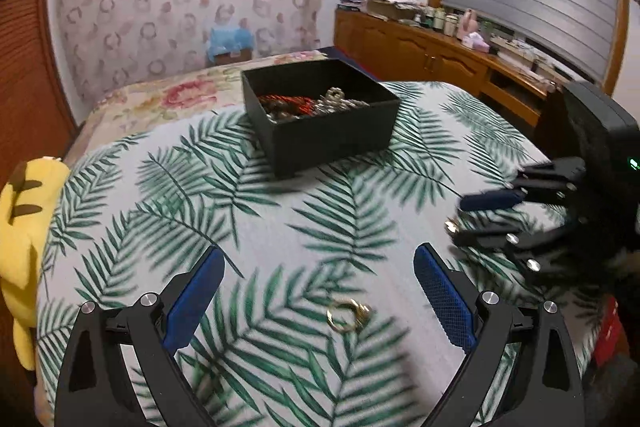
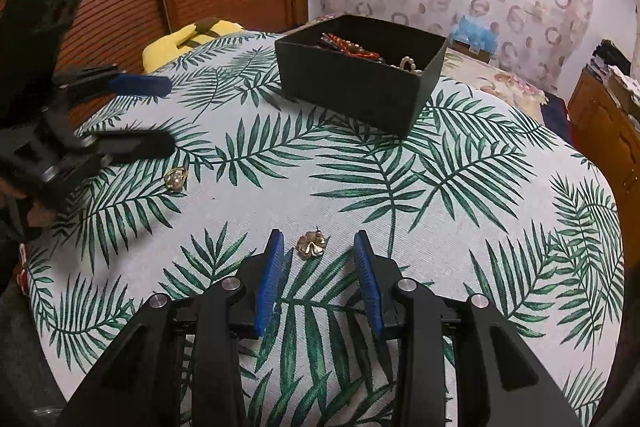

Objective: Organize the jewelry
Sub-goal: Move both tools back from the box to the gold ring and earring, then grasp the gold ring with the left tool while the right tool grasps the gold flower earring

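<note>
The left gripper (image 1: 320, 291) is seen closest in the left wrist view, its blue-padded fingers (image 1: 196, 301) spread wide with nothing between them. A gold ring (image 1: 347, 314) lies flat on the leaf-print cloth (image 1: 280, 227), in the gap between the two fingers and slightly toward the right one, touched by neither. The picture is blurred here, so the ring's detail cannot be made out.

In the right wrist view the right gripper (image 2: 319, 259) is held with its fingers parted to a moderate gap, empty. A gold flower earring (image 2: 311, 245) rests on the cloth just beyond the fingertips, centred between them and apart from both pads (image 2: 270, 279).

The ring (image 2: 176, 179) is also seen from this side, near the left edge of the surface, just below the lower finger of the left gripper (image 2: 152, 115).

A black box (image 1: 320, 115) stands toward the far edge of the surface, well apart from both grippers. Red beads (image 2: 352, 49) and pearl-coloured pieces (image 2: 408, 63) are piled inside it.

A yellow plush toy (image 1: 24, 227) is pressed against the left edge of the surface. The right gripper (image 1: 480, 215) is seen above the right edge in the left wrist view, blurred.
</note>
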`<state>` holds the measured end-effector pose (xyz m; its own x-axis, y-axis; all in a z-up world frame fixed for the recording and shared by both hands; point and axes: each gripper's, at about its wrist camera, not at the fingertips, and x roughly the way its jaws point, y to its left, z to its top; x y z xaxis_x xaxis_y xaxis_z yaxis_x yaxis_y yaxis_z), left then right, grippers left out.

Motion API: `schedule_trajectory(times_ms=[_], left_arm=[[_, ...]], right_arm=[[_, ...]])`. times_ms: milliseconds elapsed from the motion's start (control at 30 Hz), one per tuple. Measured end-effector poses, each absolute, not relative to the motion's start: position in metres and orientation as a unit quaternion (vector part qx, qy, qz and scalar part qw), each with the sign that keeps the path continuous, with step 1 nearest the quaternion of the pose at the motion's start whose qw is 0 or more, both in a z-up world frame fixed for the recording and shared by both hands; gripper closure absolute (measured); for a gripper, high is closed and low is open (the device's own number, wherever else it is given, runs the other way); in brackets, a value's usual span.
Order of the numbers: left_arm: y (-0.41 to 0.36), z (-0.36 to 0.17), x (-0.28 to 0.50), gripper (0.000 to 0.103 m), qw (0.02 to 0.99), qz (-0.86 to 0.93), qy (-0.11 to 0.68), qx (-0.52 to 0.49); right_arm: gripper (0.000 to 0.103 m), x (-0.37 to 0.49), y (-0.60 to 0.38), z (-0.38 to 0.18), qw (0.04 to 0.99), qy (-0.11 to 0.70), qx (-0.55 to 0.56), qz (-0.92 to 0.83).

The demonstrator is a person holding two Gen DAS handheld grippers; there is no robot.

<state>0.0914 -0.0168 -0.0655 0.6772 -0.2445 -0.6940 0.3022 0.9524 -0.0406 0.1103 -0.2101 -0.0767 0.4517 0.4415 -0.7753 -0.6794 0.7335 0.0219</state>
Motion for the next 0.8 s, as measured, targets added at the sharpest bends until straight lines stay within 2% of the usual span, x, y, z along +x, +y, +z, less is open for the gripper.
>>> schedule_trajectory(times_ms=[133, 167, 233, 300, 400, 500, 667, 767, 800], left_arm=[[-0.021, -0.069, 0.081, 0.012, 0.913, -0.154, 0.376, 0.041], [-0.022, -0.071, 0.079, 0.016, 0.912, -0.154, 0.377, 0.042], [-0.024, -0.074, 0.075, 0.023, 0.909, -0.157, 0.383, 0.046], [-0.026, -0.079, 0.074, 0.033, 0.906, -0.157, 0.389, 0.052], [-0.029, -0.084, 0.074, 0.048, 0.901, -0.162, 0.399, 0.056], [-0.033, -0.088, 0.074, 0.059, 0.897, -0.166, 0.405, 0.065], [-0.036, -0.092, 0.075, 0.068, 0.893, -0.164, 0.412, 0.076], [-0.035, -0.093, 0.075, 0.079, 0.894, -0.155, 0.412, 0.083], [-0.034, -0.092, 0.075, 0.079, 0.894, -0.156, 0.412, 0.082]], right_arm=[[0.065, 0.11, -0.207, -0.076, 0.84, 0.4, -0.154, 0.332], [0.067, 0.11, -0.206, -0.075, 0.841, 0.399, -0.157, 0.331], [0.08, 0.11, -0.204, -0.076, 0.84, 0.399, -0.163, 0.33], [0.086, 0.109, -0.202, -0.076, 0.839, 0.399, -0.167, 0.331], [0.086, 0.108, -0.202, -0.076, 0.841, 0.395, -0.17, 0.328], [0.086, 0.107, -0.204, -0.075, 0.843, 0.393, -0.167, 0.329], [0.086, 0.106, -0.205, -0.072, 0.845, 0.388, -0.165, 0.329], [0.086, 0.106, -0.207, -0.07, 0.847, 0.385, -0.164, 0.328], [0.086, 0.106, -0.207, -0.069, 0.848, 0.384, -0.163, 0.328]])
